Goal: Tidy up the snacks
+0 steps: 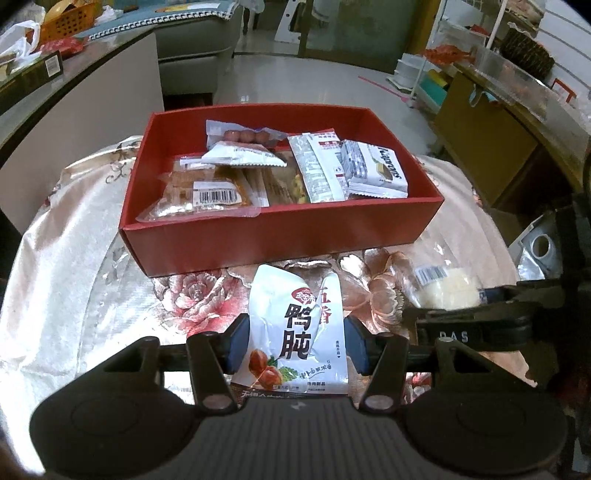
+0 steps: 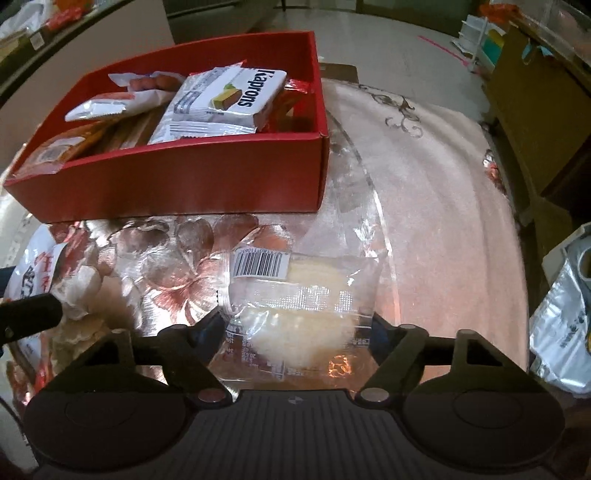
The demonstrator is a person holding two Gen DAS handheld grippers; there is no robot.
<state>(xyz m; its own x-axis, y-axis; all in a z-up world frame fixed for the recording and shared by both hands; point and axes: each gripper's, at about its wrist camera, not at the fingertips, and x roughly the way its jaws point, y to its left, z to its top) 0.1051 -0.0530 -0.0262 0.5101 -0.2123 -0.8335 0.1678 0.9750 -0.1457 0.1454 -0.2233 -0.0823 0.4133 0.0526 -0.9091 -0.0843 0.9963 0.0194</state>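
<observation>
A red box point(image 1: 280, 236) holding several wrapped snacks stands on the floral tablecloth point(image 1: 66, 258), just beyond both grippers. My left gripper point(image 1: 297, 343) is shut on a white duck-gizzard pouch point(image 1: 295, 325); its blue pads press the pouch's two sides in front of the box. In the right wrist view, a clear packet with a pale pastry and a barcode point(image 2: 295, 306) lies between the fingers of my right gripper point(image 2: 299, 328), right of the box's corner point(image 2: 321, 166). Both pads sit against the packet's edges. A Kaprons wafer pack point(image 2: 229, 96) tops the box's contents.
A silver foil bag point(image 2: 561, 332) hangs past the table's right edge. A wooden cabinet point(image 1: 480, 147) stands to the right, a grey sofa point(image 1: 195, 37) behind the box, and a counter with an orange basket point(image 1: 66, 22) at far left.
</observation>
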